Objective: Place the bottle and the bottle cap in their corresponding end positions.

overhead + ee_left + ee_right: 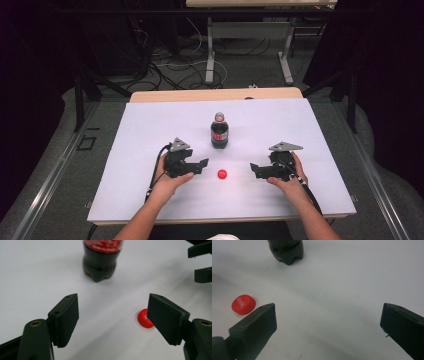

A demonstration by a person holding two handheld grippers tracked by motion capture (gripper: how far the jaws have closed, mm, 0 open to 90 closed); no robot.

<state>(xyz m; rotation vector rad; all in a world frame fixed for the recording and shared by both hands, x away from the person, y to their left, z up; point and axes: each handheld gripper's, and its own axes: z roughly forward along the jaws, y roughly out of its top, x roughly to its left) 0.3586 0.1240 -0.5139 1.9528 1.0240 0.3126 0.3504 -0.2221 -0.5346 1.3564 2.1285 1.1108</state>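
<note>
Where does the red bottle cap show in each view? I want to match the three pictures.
High view: red cap lies low centre on the white table, between the two grippers.
Left gripper view: cap at lower right, beside the right-hand jaw.
Right gripper view: cap at left, above the left-hand jaw.
Shared landmark: the cola bottle, standing beyond the cap.

Bottles: one, dark cola bottle (219,131), red label, upright on counter (150,130), no cap on neck. Loose caps: one, red cap (222,174), flat on counter. Claws: two, left claw (202,165) and right claw (254,169), one per hand. Hands: two. Grey three-cornered plates: two, one atop each claw. Jaws: four, two per claw. Counters: one, white top. Second table: one, in background, two legs visible. Floor cables: tangle, count unclear.
</note>
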